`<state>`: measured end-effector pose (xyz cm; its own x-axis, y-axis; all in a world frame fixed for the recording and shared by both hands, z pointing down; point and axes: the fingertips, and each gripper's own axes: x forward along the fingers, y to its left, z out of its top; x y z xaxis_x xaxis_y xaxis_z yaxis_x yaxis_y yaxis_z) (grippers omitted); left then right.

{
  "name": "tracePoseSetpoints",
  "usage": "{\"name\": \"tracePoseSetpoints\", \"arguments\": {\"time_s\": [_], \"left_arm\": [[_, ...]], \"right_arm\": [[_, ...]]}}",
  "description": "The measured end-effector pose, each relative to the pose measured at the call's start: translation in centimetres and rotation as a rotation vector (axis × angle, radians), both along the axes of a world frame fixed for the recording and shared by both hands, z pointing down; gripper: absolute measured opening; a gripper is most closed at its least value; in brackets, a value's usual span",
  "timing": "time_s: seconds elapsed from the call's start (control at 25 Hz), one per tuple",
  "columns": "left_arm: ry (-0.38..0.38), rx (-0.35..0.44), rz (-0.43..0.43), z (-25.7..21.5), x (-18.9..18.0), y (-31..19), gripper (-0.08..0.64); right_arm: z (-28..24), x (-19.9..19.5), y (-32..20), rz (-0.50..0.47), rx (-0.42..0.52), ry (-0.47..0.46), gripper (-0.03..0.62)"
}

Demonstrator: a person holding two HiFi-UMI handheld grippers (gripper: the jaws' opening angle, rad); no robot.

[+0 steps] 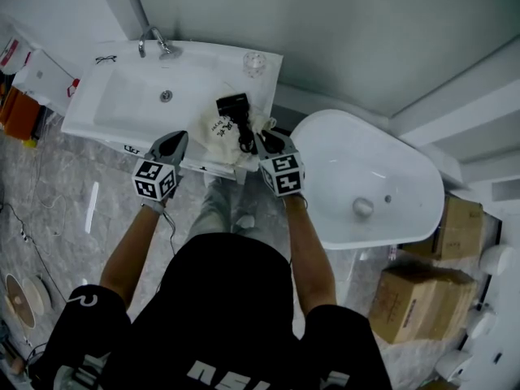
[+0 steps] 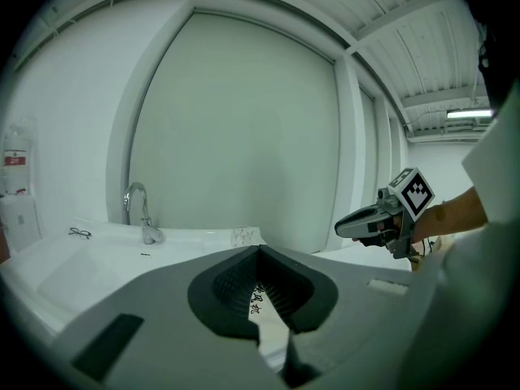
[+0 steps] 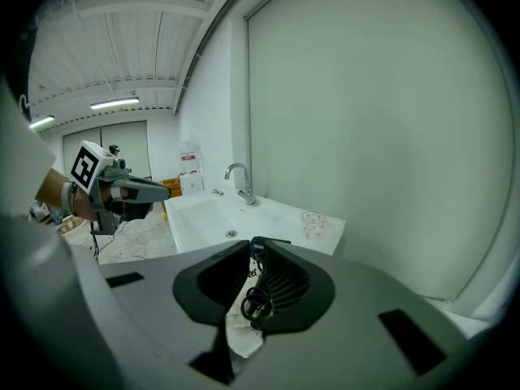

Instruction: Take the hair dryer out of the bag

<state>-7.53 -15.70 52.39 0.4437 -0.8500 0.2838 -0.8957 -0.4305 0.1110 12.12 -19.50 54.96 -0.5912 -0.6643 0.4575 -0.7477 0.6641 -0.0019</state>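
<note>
The faucet [image 1: 154, 43] is set at the back edge of the sink [image 1: 122, 108], with eyeglasses [image 1: 105, 58] to its left and a glass cup [image 1: 254, 63] at the back right corner. The bag [image 1: 219, 132] is seen on the sink's front right part, the hair dryer [image 1: 235, 106] at its far side. The bathtub [image 1: 410, 173] is placed right of the sink, and cardboard boxes [image 1: 414, 303] right of the bathtub.

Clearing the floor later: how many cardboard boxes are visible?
2. One cardboard box stands beside the bathtub at the head view's right edge; the other sits below it in the picture. More may be hidden.
</note>
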Motion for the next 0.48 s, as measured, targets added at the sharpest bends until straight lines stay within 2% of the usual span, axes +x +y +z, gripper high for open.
{"name": "tracePoseSetpoints", "arguments": {"time_s": [0.48], "left_arm": [[-0.008, -0.014, 0.004, 0.8, 0.3, 1.3, 0.0]], "right_arm": [[0.0, 0.6, 1.2, 0.005, -0.001, -0.009, -0.003]]}}
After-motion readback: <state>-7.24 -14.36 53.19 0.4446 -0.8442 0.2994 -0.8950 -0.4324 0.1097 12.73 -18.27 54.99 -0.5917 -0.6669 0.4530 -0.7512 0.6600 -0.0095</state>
